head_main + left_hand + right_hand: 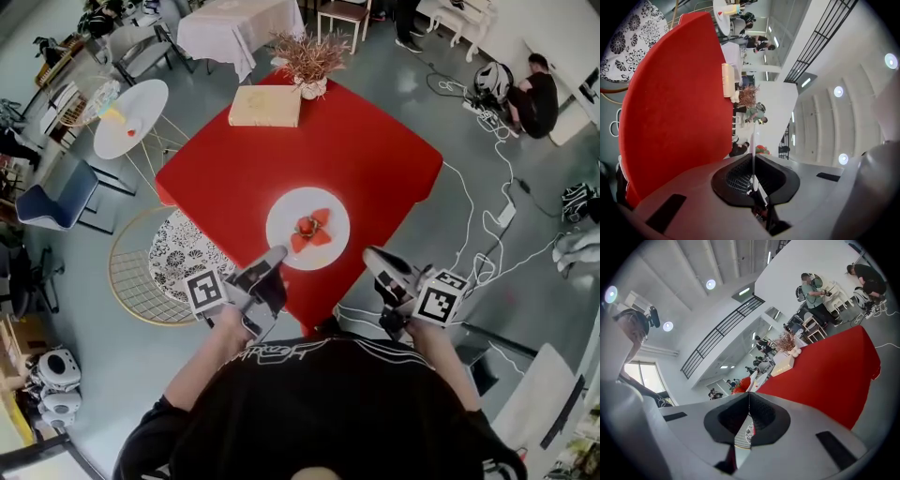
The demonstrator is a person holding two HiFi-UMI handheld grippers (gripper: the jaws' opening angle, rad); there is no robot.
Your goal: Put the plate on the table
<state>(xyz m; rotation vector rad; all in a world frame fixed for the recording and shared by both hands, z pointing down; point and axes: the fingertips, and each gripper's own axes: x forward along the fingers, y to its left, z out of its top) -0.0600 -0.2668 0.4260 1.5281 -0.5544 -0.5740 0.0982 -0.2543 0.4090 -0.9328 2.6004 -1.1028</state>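
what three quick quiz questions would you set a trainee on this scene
1. True or false: the left gripper and the right gripper are each shut on the rim of the white plate.
2. The beige box lies: A) on the red table, beside the vase of dried stems; B) on the white plate; C) on the floor.
3. Fill in: the food on the white plate is ___ in colour.

Key: 1 true; 2 A; 3 red.
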